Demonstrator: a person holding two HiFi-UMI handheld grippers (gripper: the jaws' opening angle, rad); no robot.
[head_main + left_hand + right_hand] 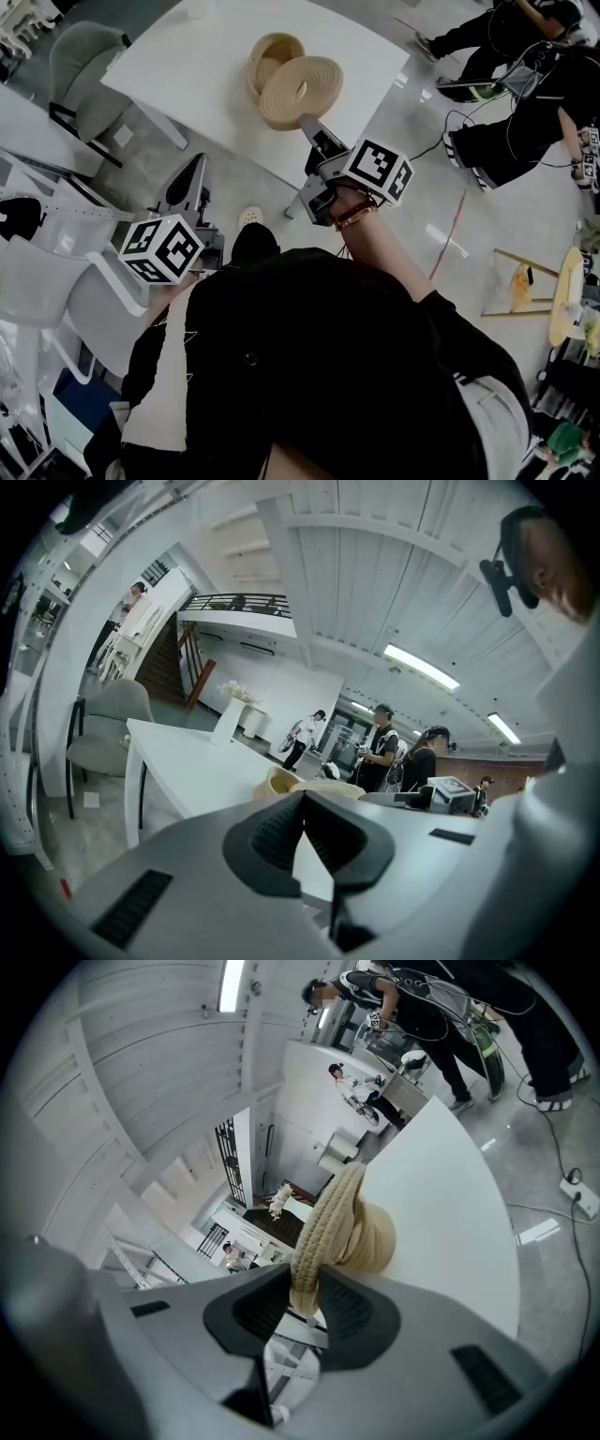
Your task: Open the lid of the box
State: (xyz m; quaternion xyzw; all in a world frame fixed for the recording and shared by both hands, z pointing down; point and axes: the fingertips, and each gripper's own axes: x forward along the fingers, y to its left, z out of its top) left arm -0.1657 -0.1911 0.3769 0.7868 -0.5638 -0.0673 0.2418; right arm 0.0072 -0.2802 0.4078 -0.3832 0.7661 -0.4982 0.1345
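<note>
Right claw (302,1283) clamped on woven lid (328,1222) rim, lid edge-on, left claw (303,801) closed, empty.

Your head camera looks steeply down onto the table (206,66). Cameras on your left gripper (195,173) and right gripper (309,127) look nearly level along their jaws; all share the lid (300,89).

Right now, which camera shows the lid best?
The head view: the whole lid shows, tilted beside the box. The right gripper view shows only its edge in the right tool; the left gripper view, a sliver.
</note>
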